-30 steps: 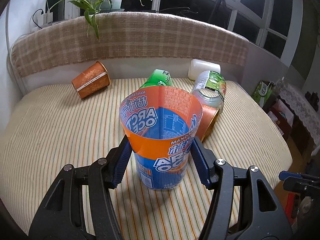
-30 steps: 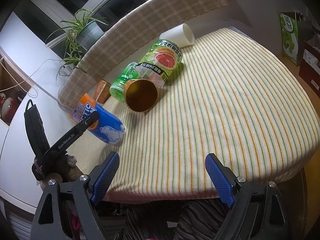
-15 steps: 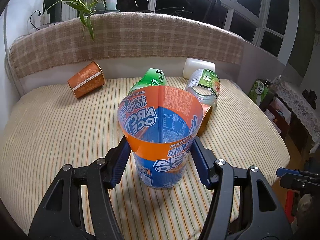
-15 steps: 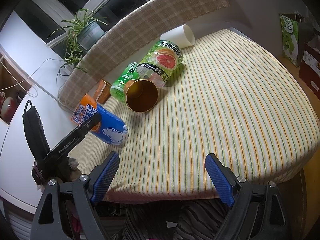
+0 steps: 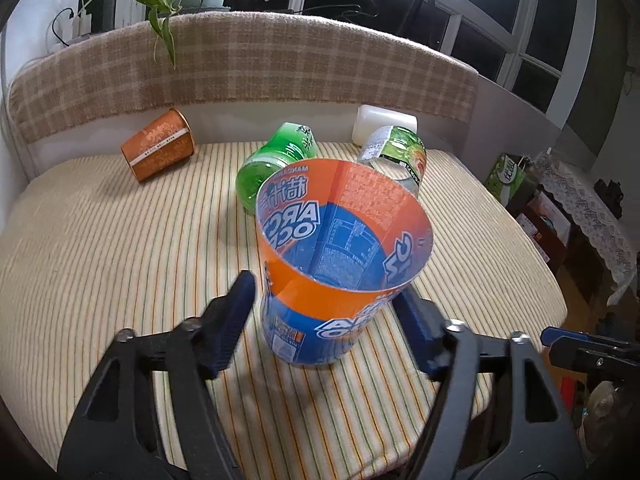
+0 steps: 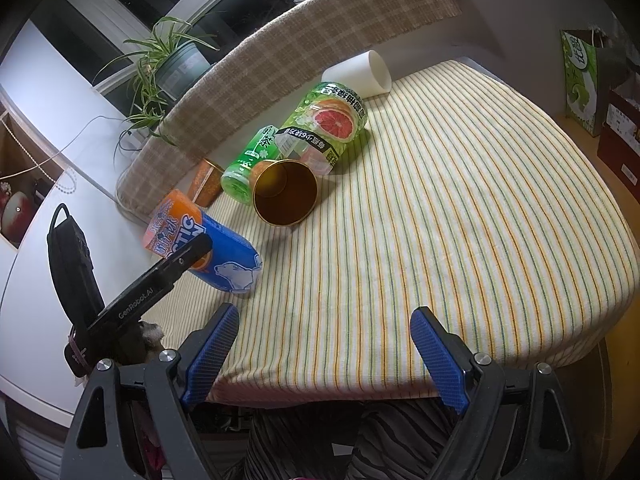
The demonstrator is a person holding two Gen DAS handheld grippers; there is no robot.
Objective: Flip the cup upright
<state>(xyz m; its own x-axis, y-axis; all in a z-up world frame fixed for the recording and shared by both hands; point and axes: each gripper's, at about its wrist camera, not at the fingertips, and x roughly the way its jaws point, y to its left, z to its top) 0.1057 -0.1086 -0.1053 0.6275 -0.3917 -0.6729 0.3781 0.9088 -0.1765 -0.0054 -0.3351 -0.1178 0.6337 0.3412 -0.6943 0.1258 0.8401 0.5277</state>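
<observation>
A blue and orange cup [image 5: 332, 280] stands upright on the striped cloth, mouth up. It also shows in the right wrist view [image 6: 208, 248]. My left gripper [image 5: 324, 320] is open around the cup; the left finger stands clear of its wall, and the right finger is close beside it. My right gripper [image 6: 324, 352] is open and empty above the cloth's near edge.
Other cups lie on their sides: an orange one [image 5: 160, 150], a green one [image 5: 276, 160], a grapefruit-print one [image 6: 328, 120], a white one [image 6: 360, 74] and a gold-lined one [image 6: 286, 192]. A checked backrest [image 5: 240, 64] bounds the far side. The cloth's edge [image 6: 580, 344] drops off at the right.
My left gripper's jaws have opened away from the blue and orange cup, which stays standing. The left view has lifted and tilted slightly. The right gripper has not moved.
</observation>
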